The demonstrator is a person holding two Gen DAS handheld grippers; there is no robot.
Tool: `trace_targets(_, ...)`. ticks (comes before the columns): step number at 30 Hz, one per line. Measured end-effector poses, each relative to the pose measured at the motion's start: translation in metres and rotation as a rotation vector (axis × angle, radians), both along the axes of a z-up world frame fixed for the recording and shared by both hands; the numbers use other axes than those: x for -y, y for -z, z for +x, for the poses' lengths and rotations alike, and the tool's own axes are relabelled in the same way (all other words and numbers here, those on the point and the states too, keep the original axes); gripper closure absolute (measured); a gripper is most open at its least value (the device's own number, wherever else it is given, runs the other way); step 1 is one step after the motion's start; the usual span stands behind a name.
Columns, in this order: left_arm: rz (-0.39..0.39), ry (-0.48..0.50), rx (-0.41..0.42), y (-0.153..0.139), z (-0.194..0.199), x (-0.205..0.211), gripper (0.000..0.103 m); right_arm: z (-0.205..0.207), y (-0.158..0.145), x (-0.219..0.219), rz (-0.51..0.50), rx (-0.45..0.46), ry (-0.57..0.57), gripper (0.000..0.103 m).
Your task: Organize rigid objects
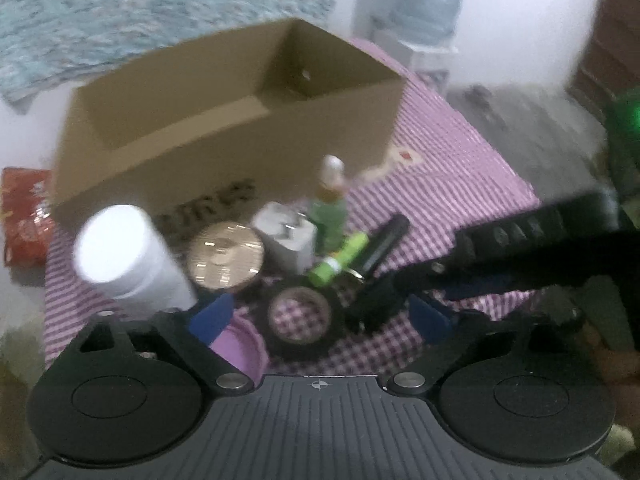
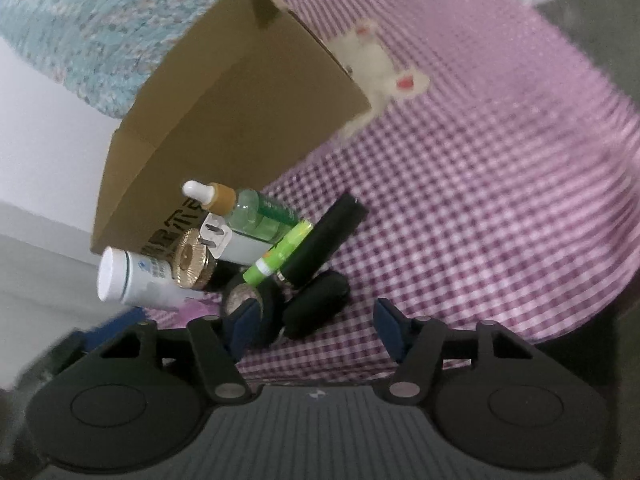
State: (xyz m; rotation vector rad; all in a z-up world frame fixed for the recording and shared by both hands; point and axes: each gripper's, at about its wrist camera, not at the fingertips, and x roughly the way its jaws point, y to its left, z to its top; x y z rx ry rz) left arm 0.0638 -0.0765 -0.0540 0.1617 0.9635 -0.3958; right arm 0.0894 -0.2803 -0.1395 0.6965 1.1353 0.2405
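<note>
A pile of small objects lies on the purple checked cloth (image 1: 452, 184) in front of an open cardboard box (image 1: 224, 120): a white bottle (image 1: 128, 256), a gold round lid (image 1: 225, 255), a white plug adapter (image 1: 286, 240), a green dropper bottle (image 1: 330, 208), a green tube (image 1: 340, 258), a black cylinder (image 1: 386, 242) and a black tape roll (image 1: 300, 316). My left gripper (image 1: 320, 320) is open over the tape roll. My right gripper (image 2: 316, 324) is open beside the pile, with the tape roll (image 2: 252, 300) and a black cylinder (image 2: 320, 304) between its fingers. The right gripper's arm (image 1: 532, 248) crosses the left wrist view.
A red snack packet (image 1: 26, 216) lies left of the box. A purple lid (image 1: 240, 344) sits under my left finger. A white rabbit patch (image 2: 376, 64) is on the cloth behind the box (image 2: 224, 120). A water dispenser (image 1: 416, 12) stands beyond.
</note>
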Motion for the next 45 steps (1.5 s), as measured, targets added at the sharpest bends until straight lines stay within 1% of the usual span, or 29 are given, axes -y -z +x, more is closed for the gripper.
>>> trace_targets(3,0.023,0.055,-0.030,0.010,0.004,0.011,0.032,0.006,0.015,0.005,0.083,-0.049,0.021,0.045)
trace_targets(5,0.034,0.092,-0.049,0.017,0.005,0.022,0.037,0.009,0.024,0.008,0.126,-0.073,0.033,0.048)
trace_targets(6,0.040,0.106,-0.056,0.019,0.005,0.025,0.042,0.009,0.027,0.009,0.152,-0.078,0.039,0.052)
trace_targets(8,0.052,0.134,-0.066,0.023,0.007,0.032,0.045,0.011,0.031,0.013,0.187,-0.083,0.043,0.056)
trace_targets(11,0.078,0.155,-0.075,0.028,0.011,0.039,0.053,0.014,0.034,0.015,0.217,-0.085,0.041,0.062)
trace_targets(12,0.083,0.160,-0.083,0.031,0.013,0.040,0.059,0.015,0.034,0.016,0.225,-0.085,0.039,0.065)
trace_targets(13,0.087,0.163,-0.089,0.032,0.014,0.042,0.062,0.016,0.035,0.017,0.232,-0.088,0.039,0.066)
trace_targets(15,0.100,0.170,-0.103,0.036,0.016,0.046,0.062,0.018,0.037,0.020,0.258,-0.091,0.039,0.068)
trace_targets(18,0.123,0.185,-0.089,0.036,0.015,0.051,0.063,0.020,0.041,0.026,0.297,-0.082,0.041,0.070)
trace_targets(21,0.126,0.191,-0.113,0.040,0.020,0.054,0.069,0.020,0.044,0.026,0.292,-0.081,0.034,0.071)
trace_targets(24,0.149,0.181,-0.136,0.046,0.023,0.056,0.075,0.024,0.045,0.021,0.287,-0.074,0.025,0.074)
trace_targets(26,0.142,0.171,-0.145,0.048,0.026,0.055,0.077,0.026,0.045,0.016,0.279,-0.061,0.016,0.077)
trace_targets(28,0.135,0.168,-0.149,0.048,0.027,0.055,0.081,0.027,0.046,0.014,0.263,-0.054,0.012,0.084)
trace_targets(34,0.148,0.174,-0.120,0.044,0.022,0.058,0.083,0.023,0.046,0.016,0.273,-0.045,0.026,0.085)
trace_targets(37,0.152,0.179,-0.096,0.039,0.020,0.061,0.083,0.018,0.039,0.019,0.268,-0.026,0.026,0.085)
trace_targets(39,0.151,0.183,-0.076,0.031,0.016,0.062,0.083,0.014,0.028,0.020,0.257,-0.005,0.020,0.085)
trace_targets(42,0.138,0.184,-0.039,0.016,0.008,0.062,0.083,0.005,0.006,0.019,0.216,0.038,0.004,0.085)
trace_targets(45,0.113,0.167,0.019,-0.006,-0.002,0.058,0.083,-0.004,-0.023,0.014,0.162,0.101,-0.020,0.085)
